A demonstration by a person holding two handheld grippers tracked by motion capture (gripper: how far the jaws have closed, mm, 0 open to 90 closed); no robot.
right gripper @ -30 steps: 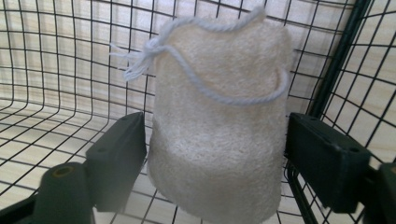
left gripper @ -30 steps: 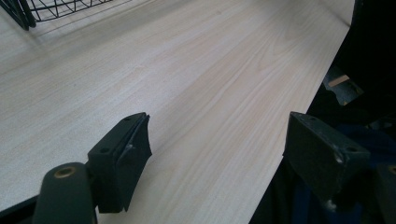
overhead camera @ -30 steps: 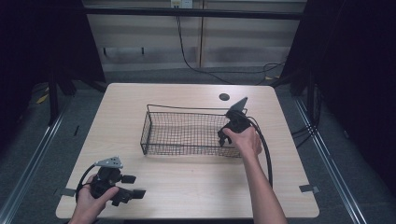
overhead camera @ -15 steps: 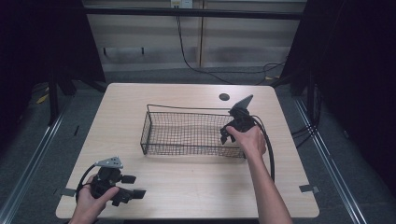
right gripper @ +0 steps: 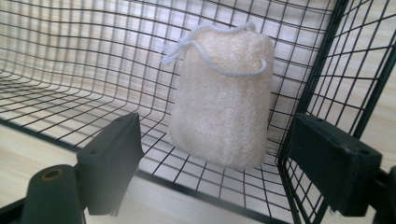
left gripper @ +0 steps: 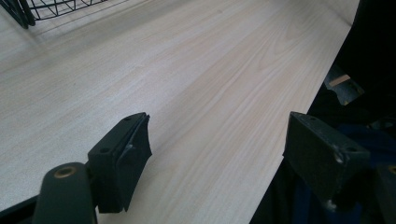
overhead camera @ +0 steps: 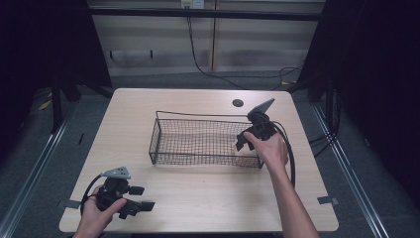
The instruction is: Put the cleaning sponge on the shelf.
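Observation:
A black wire basket (overhead camera: 198, 144) stands in the middle of the wooden table. In the right gripper view a cream loofah sponge (right gripper: 222, 98) with a white cord loop lies in the basket's corner (right gripper: 322, 70), against the mesh. My right gripper (overhead camera: 243, 144) hangs over the basket's right end, pointing down at it. Its jaws have just been opening and stand wide in the right gripper view (right gripper: 215, 163); the sponge lies beyond them, untouched. My left gripper (overhead camera: 142, 198) rests at the table's front left, open over bare wood (left gripper: 219, 154).
A small round dark hole (overhead camera: 237, 103) sits in the tabletop behind the basket. The right gripper's cable (overhead camera: 289, 148) loops along the table's right side. The table's front edge (left gripper: 299, 126) runs just beside the left gripper. Bare wood (overhead camera: 208, 193) lies between basket and front edge.
The right hand has lifted its gripper a little up and to the right over the basket's right end. The left gripper has stayed put.

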